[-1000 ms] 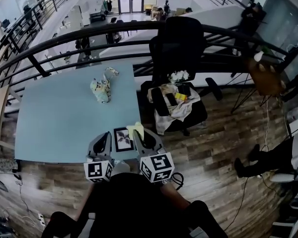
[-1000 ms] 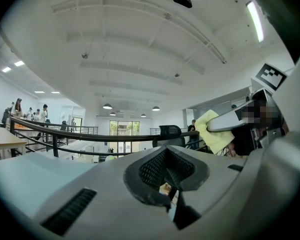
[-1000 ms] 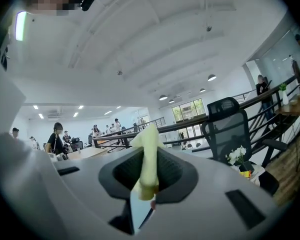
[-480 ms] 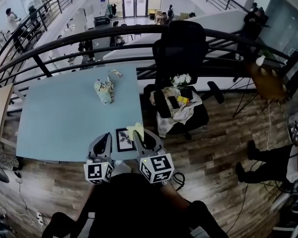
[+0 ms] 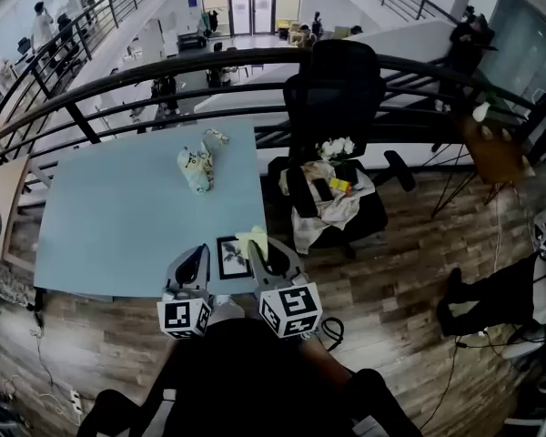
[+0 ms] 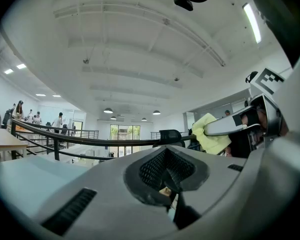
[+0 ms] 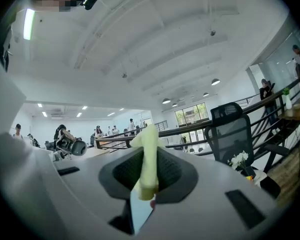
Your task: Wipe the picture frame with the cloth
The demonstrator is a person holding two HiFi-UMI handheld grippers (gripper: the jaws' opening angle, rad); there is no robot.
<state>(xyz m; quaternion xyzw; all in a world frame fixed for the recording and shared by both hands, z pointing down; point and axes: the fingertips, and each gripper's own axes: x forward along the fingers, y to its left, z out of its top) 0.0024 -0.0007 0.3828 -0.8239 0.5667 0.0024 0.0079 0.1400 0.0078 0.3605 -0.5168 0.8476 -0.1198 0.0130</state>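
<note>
A: Right gripper view: right gripper (image 7: 148,181) is clamped tight on the yellow cloth (image 7: 150,146). Only a narrow fold is pinched, the rest sticks up.
B: And the left gripper (image 6: 166,186)?
A: Jaws together, nothing in them AFAICT. It's just left of the picture frame (image 5: 229,258); the cloth's just right of it.
B: Risks?
A: Frame lies flat and unheld, w/ the desk (image 5: 118,217) edge just beside it. Push too hard and it prob. slides off. Thin grip, so the cloth could slip out too.

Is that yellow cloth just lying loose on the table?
No, the jaws of the right gripper are shut on the yellow cloth, holding it.
</note>
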